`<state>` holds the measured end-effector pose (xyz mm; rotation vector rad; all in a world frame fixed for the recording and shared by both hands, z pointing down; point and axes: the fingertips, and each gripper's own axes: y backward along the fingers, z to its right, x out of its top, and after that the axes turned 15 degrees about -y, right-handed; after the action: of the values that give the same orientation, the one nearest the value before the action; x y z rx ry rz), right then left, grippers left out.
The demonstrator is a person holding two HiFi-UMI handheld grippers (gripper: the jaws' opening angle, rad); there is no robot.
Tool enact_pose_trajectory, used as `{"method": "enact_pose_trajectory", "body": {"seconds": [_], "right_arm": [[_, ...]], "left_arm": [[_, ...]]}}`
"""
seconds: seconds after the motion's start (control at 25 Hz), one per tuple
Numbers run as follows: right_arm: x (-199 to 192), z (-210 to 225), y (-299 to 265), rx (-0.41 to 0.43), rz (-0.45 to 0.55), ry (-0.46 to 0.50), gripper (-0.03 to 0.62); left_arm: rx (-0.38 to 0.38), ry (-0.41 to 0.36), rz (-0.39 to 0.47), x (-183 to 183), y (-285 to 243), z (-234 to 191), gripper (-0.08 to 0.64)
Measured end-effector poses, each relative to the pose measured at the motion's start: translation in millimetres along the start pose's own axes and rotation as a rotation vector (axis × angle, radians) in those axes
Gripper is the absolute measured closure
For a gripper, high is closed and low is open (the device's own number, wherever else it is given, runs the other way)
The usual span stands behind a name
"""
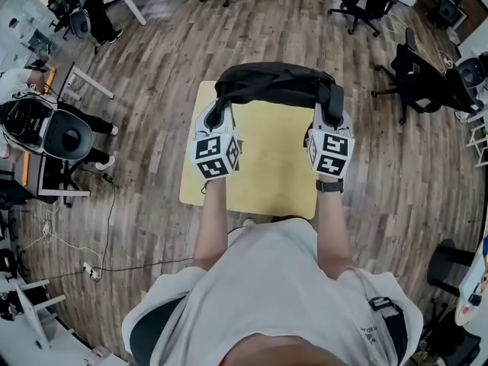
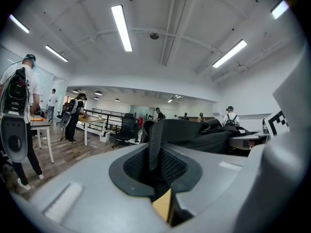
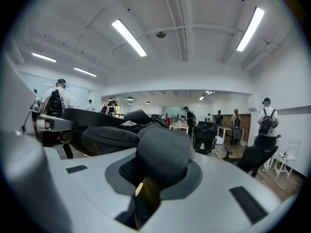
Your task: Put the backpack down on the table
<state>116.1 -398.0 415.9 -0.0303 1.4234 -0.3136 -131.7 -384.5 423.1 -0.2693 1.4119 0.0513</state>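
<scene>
Currently the lowering step is seemingly under way: the left claw [image 1: 220,117] is pinching a flat woven strap [image 2: 154,147] and the right claw [image 1: 333,117] is clamping a thick, mesh-padded shoulder strap [image 3: 163,154], together carrying the black backpack [image 1: 274,84] over the far edge of the pale yellow rectangular surface [image 1: 267,174]; whether its soft, slumping fabric body is touching the smooth top I cannot tell. Next, I am judging, it is needing to settle fully before either claw is letting go
</scene>
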Motion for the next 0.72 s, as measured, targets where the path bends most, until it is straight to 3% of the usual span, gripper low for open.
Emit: {"method": "enact_pose_trajectory", "body": {"seconds": [0.72], "right_arm": [[-114.0, 37.7, -84.7, 0.024, -0.276, -0.021, 0.520]], "left_arm": [[0.013, 0.066, -0.251, -118.7, -70.6, 14.4, 0.522]]}}
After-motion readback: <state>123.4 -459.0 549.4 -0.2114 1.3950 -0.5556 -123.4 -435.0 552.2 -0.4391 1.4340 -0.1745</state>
